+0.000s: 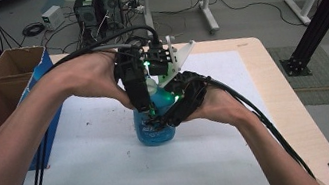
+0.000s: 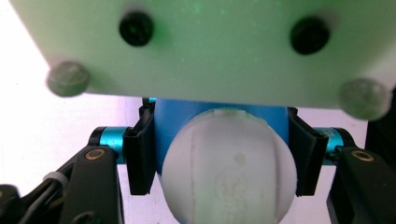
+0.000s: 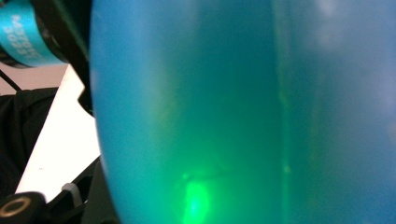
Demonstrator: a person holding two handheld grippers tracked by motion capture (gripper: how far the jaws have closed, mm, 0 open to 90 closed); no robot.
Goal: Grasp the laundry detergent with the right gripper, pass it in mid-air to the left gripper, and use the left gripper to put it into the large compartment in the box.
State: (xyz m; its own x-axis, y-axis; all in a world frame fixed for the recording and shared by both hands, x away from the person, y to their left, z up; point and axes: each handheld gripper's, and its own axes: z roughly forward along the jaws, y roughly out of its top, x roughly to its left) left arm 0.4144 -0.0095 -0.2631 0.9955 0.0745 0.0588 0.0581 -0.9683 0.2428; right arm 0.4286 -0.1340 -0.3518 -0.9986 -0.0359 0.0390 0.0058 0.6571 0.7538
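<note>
On the white surface [image 1: 90, 176] stands a blue bottle [image 1: 156, 129]; the left gripper [image 2: 219, 154] fingers [image 2: 139, 156] pinch its white cap [image 2: 229, 172], the right gripper [image 1: 175, 108] against its body, finger state indiscernible.

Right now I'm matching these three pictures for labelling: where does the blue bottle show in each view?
High view: the blue bottle stands at table centre, under both grippers.
Left gripper view: at lower centre, its blue body sits between the black jaws behind a white rounded top.
Right gripper view: its blue wall spans most of the frame.
Shared landmark: the white table sheet.
</note>
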